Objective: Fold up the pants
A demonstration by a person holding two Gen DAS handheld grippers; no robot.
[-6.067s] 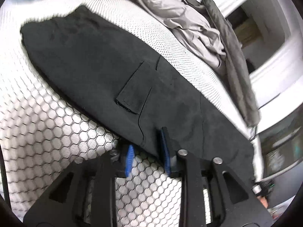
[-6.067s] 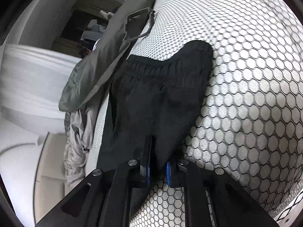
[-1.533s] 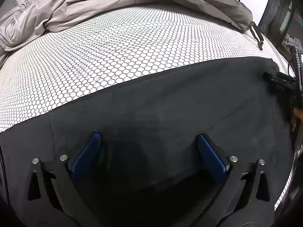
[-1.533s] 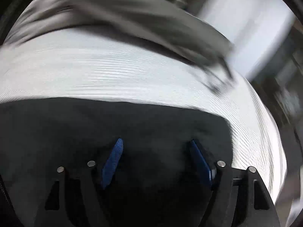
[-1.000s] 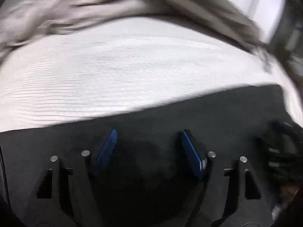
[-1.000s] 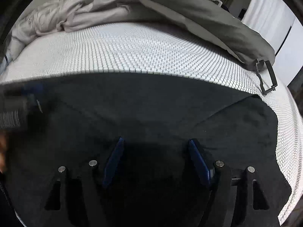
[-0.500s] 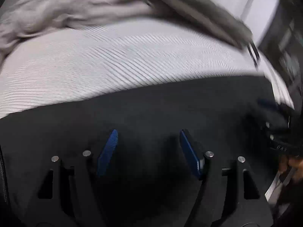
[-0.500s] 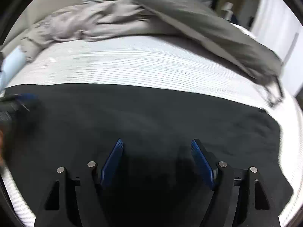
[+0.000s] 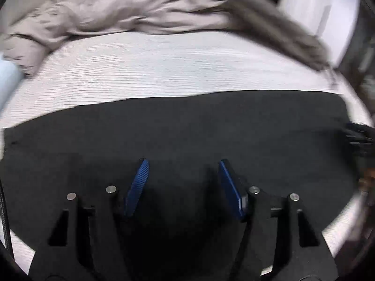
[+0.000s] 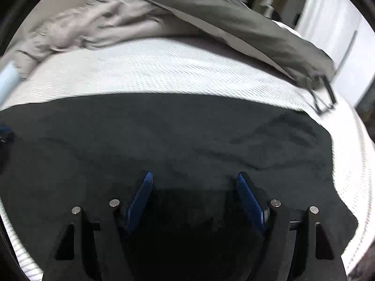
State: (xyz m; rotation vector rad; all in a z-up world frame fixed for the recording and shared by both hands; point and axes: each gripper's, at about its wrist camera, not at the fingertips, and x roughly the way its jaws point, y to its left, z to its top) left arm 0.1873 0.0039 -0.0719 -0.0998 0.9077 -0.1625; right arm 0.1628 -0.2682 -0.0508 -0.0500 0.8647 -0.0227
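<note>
Black pants [image 9: 187,128] lie flat in a long band across the white patterned bed cover [image 9: 164,70]. My left gripper [image 9: 183,164] hovers over the middle of the cloth. Its jaws are closing, and its blue pads [image 9: 137,187] grip nothing. The right wrist view shows the pants [image 10: 187,135] with light wrinkles toward their right end. My right gripper [image 10: 194,175] stands open above them, empty. Each gripper shows at the edge of the other's view: the right gripper [image 9: 358,135] at the pants' right end, the left gripper [image 10: 4,133] at far left.
A crumpled light grey duvet [image 9: 140,9] lies along the back of the bed. A dark grey cushion [image 10: 234,18] with a strap buckle [image 10: 324,96] lies at the back right. A pale blue pillow [image 9: 7,79] is at the left edge. The bed drops off at right.
My left gripper has slid left along the pants, whose left end now shows, and its jaws have narrowed slightly. The right gripper has stayed over the same spot.
</note>
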